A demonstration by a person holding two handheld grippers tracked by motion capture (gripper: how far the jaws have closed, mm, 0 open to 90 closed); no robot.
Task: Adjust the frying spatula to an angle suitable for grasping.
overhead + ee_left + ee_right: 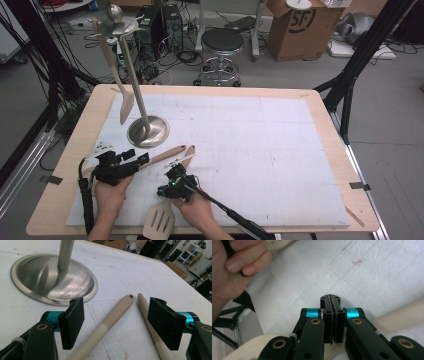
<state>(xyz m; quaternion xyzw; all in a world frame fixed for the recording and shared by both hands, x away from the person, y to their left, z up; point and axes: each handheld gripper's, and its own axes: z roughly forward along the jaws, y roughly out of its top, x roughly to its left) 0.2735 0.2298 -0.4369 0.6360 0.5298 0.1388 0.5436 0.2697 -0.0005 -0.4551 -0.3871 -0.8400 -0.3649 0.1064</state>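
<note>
My left gripper [116, 322]: jaws spread wide, low over white mat [120, 272]. Two beige handles between pads: holed handle [107, 323] nearer left pad, untouched; thin handle [147, 320] running just beside right pad, contact unclear. Steel stand base [50, 277] just ahead-left of pads, pole rising from it. My right gripper [333, 302]: jaws pressed together, nothing between. Slotted spatula [159, 220] behind it, by my hands.

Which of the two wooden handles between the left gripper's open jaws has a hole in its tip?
The thicker handle, lying nearer the metal stand base. The thinner handle beside it ends in a plain rounded tip.
</note>
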